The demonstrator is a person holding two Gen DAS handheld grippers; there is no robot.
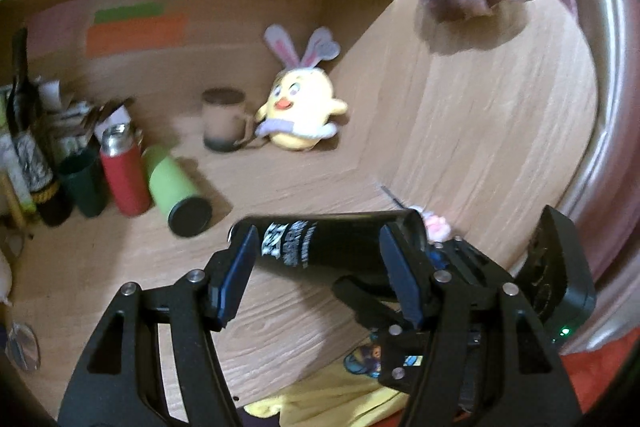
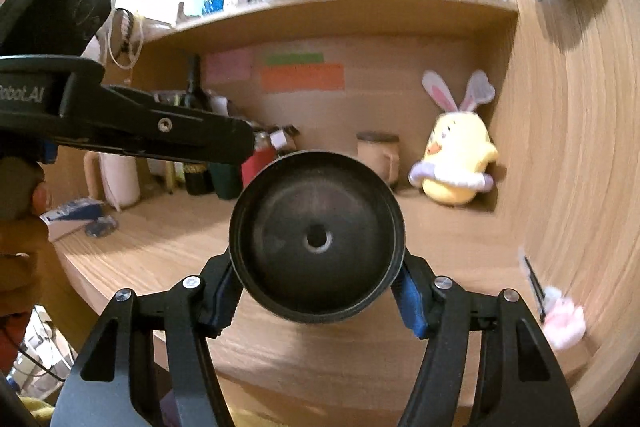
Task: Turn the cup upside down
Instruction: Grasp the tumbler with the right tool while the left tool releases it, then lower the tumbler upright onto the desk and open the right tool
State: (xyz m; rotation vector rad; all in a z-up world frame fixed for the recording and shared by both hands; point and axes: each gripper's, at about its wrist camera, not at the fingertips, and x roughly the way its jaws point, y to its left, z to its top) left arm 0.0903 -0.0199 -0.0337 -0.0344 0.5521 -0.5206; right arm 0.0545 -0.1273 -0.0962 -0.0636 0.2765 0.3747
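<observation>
The right gripper (image 2: 316, 301) clamps its jaws on the black cup (image 2: 316, 237) lying sideways above the worktop (image 2: 168, 251), its white lettering blurred, perhaps unreadable, while the left gripper (image 1: 320, 279) hangs open beside it.

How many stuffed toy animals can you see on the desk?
1. The yellow chick plush with bunny ears sits in the back corner of the desk, right beside a brownish mug. More toys could be hidden behind the clutter on the left.
</observation>
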